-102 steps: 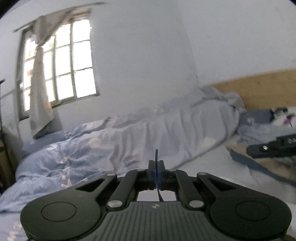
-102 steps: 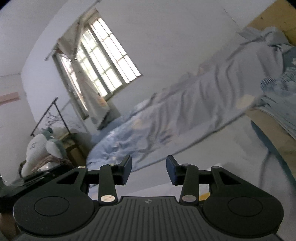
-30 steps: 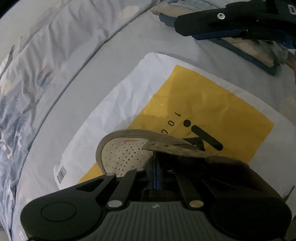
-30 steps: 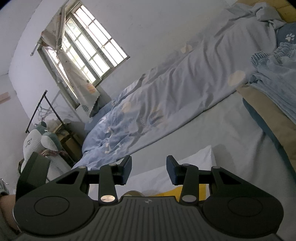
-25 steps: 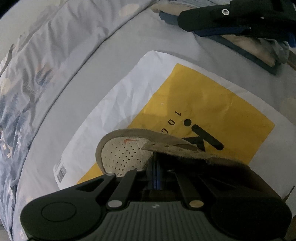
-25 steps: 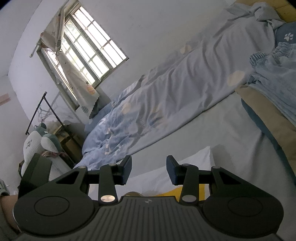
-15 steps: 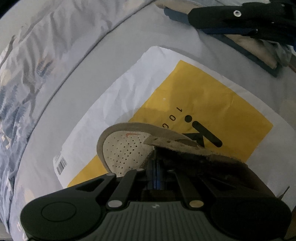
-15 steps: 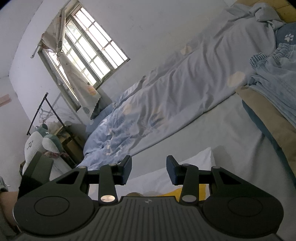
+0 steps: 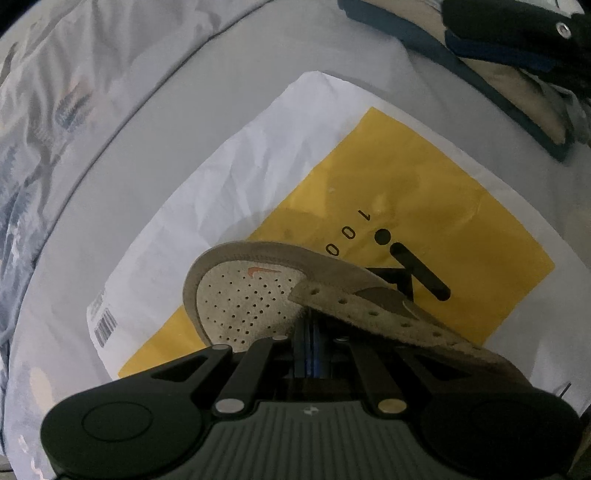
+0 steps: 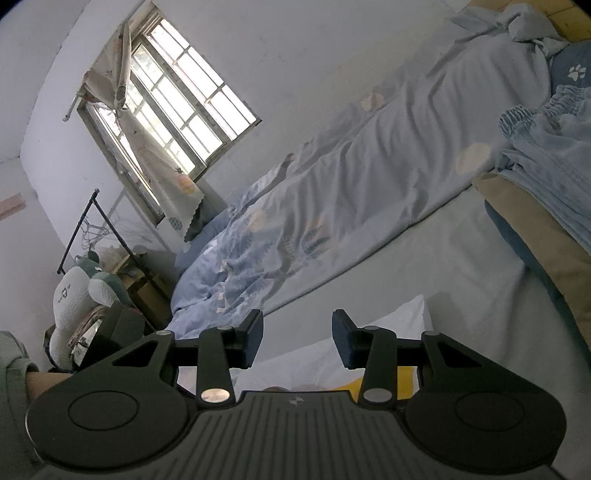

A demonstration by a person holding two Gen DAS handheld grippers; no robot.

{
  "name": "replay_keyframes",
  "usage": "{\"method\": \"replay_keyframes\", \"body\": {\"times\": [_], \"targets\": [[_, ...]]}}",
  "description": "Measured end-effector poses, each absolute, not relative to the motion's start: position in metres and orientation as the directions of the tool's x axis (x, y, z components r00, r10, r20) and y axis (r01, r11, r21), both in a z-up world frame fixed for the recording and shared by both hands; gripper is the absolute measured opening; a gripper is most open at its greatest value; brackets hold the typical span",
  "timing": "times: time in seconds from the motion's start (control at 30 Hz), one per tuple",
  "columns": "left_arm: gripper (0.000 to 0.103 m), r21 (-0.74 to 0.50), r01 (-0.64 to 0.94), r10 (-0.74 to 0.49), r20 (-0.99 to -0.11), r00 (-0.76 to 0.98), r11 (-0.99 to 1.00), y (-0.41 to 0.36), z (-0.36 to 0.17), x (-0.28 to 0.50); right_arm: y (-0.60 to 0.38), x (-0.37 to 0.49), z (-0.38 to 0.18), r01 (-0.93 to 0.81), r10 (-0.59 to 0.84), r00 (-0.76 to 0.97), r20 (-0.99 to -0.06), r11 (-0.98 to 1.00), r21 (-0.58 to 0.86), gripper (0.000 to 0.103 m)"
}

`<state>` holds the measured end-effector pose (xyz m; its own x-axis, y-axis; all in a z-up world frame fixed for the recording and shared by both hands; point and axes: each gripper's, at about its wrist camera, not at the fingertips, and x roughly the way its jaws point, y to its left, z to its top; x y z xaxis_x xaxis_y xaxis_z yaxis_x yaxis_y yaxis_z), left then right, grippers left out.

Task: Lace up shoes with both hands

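Note:
A tan suede shoe [image 9: 243, 299] with a perforated toe lies on a yellow and white bag [image 9: 424, 192] on the bed. My left gripper [image 9: 308, 347] points steeply down at it. Its jaws are shut, with a thin dark shoelace end pinched between the blue pads. The tips are tucked under the shoe's eyelet flap [image 9: 373, 314], which hides most of the lace. My right gripper [image 10: 297, 338] hovers nearly level over the bag's white corner [image 10: 373, 343], open with nothing between its fingers. Only a sliver of the shoe [image 10: 275, 388] shows below it.
A crumpled blue patterned duvet [image 10: 332, 206] runs along the bed's far side. Folded clothes and a blue-edged cushion [image 10: 546, 221] lie to the right. The right gripper's black body [image 9: 517, 29] hangs over the bag's far corner. A person's forearm [image 10: 44, 380] shows at the left.
A few seconds ago the left gripper faced the window; it now points down at the shoe. Over the last second its view tilted slightly. The right gripper has stayed still and open.

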<state>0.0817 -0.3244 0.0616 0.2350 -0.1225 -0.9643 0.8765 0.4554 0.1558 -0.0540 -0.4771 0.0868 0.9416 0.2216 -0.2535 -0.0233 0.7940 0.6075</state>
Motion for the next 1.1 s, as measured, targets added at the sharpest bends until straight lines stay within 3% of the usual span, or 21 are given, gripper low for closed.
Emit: {"method": "replay_keyframes", "body": {"times": [0.6, 0.93, 1.0, 1.1], "targets": [[0.001, 0.258, 0.825, -0.388, -0.786, 0.482, 0.502, -0.281, 0.069, 0.037, -0.466, -0.045, 0.076, 0.002, 0.207, 0.928, -0.310, 0.829, 0.560, 0.043], [0.000, 0.287, 0.800, -0.452, -0.703, 0.549, 0.527, -0.259, 0.064, 0.026, -0.459, -0.041, 0.067, -0.012, 0.234, 0.918, -0.320, 0.823, 0.567, 0.043], [0.000, 0.303, 0.775, -0.502, -0.622, 0.602, 0.554, -0.249, 0.069, 0.015, -0.461, -0.042, 0.064, -0.034, 0.268, 0.918, -0.291, 0.786, 0.618, 0.043], [0.000, 0.275, 0.722, -0.593, -0.425, 0.684, 0.635, -0.230, 0.076, -0.005, -0.464, -0.044, 0.059, -0.083, 0.333, 0.916, -0.223, 0.701, 0.709, 0.043]]}}
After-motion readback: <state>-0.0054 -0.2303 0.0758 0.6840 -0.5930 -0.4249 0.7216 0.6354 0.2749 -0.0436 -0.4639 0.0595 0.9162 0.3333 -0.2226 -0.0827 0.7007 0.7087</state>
